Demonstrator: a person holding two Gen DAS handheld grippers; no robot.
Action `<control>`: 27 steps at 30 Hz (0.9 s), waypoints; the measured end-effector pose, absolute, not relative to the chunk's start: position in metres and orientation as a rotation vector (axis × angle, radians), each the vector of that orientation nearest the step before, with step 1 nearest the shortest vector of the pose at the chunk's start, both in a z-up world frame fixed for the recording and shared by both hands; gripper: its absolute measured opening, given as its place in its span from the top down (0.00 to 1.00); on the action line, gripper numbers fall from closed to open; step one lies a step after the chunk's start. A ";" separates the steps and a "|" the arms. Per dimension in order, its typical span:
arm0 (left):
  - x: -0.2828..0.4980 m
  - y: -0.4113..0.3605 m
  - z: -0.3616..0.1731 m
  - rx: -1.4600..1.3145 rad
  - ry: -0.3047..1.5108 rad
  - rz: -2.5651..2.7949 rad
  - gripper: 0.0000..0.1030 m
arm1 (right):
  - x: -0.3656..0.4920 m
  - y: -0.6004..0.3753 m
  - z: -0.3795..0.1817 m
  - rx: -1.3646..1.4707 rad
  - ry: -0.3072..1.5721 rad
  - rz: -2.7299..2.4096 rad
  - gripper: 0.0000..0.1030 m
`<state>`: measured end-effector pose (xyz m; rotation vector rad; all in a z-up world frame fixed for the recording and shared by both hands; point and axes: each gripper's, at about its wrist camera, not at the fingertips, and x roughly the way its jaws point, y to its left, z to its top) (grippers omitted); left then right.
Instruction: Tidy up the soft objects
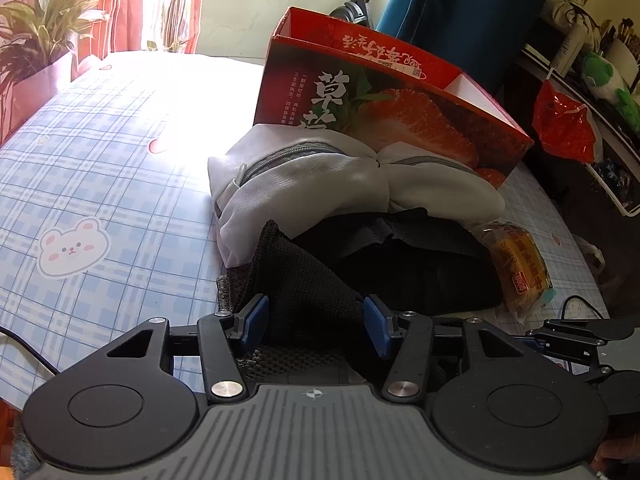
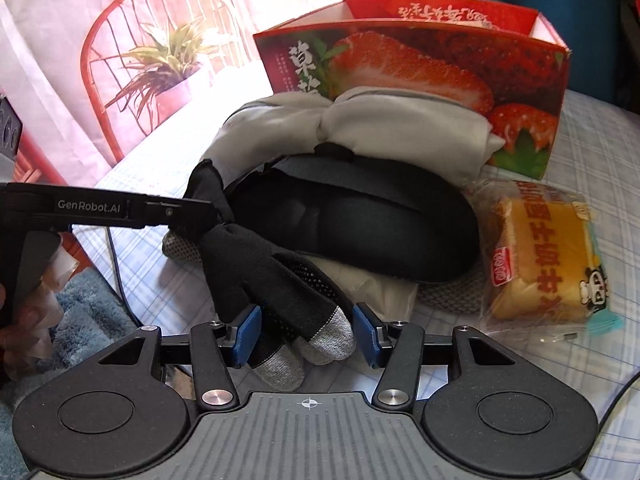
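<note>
Where glove (image 2: 276, 280) overhangs, bare tablecloth (image 1: 100, 152) leftward

Your left claw (image 1: 316, 326) covers the black glove's (image 1: 304, 280) cuff, so you cannot tell its grip. The white zip pouch (image 2: 360, 124) hides the strawberry box's (image 2: 420, 60) base. Sun glare washes out the bedsheet (image 1: 180, 92).

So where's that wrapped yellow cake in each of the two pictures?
Left wrist view: the wrapped cake lies at the right, beside the black cushion.
Right wrist view: the wrapped cake lies at the right, below the box's corner.
Shared landmark: the red strawberry box, standing behind it in both.
</note>
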<state>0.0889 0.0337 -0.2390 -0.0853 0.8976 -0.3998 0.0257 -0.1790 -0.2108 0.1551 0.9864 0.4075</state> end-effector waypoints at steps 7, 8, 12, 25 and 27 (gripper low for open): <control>0.089 0.036 -0.241 -0.095 0.902 -0.400 0.44 | 0.026 -0.177 -0.221 0.113 1.017 0.396 0.83; 0.090 0.036 -0.242 -0.098 0.902 -0.400 0.44 | 0.026 -0.177 -0.221 0.118 1.019 0.403 0.90; 0.089 0.037 -0.240 -0.099 0.898 -0.396 0.44 | 0.025 -0.178 -0.216 0.110 0.997 0.421 0.92; 0.088 0.036 -0.219 -0.112 0.815 -0.404 0.44 | 0.045 -0.208 -0.161 0.110 0.778 0.346 0.93; 0.089 0.035 -0.221 -0.124 0.825 -0.413 0.44 | 0.054 -0.216 -0.161 0.120 0.765 0.312 0.93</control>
